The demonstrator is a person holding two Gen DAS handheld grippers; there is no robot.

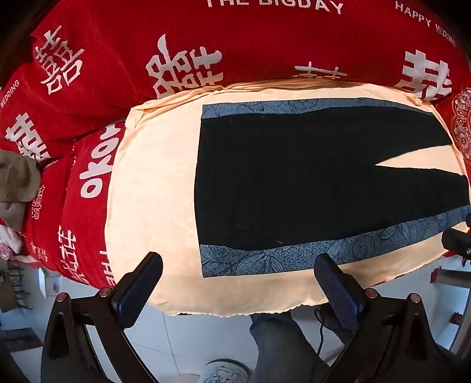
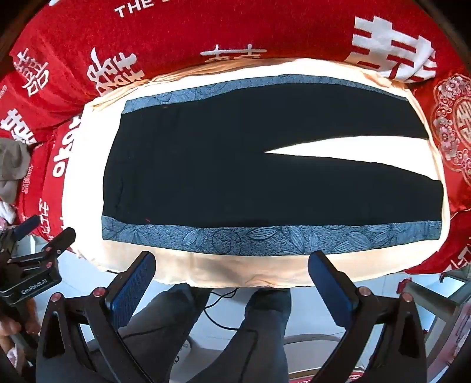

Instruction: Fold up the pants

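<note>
Black pants (image 1: 294,176) (image 2: 235,171) with blue patterned side stripes lie flat and unfolded on a cream cloth (image 1: 153,191) (image 2: 206,268). The waist is to the left and the two legs spread apart to the right. My left gripper (image 1: 238,265) hovers open above the cloth's near edge, close to the waist's near corner, with nothing between its fingers. My right gripper (image 2: 232,262) hangs open over the near edge beside the near leg's stripe, also empty. The left gripper's body (image 2: 32,265) shows at the left edge of the right wrist view.
A red bedspread (image 1: 117,59) (image 2: 206,26) with white characters surrounds the cream cloth. A khaki garment (image 1: 17,176) lies at the far left. The person's legs in jeans (image 2: 265,324) stand on a white tiled floor (image 1: 176,338) below the bed's edge, with a cable nearby.
</note>
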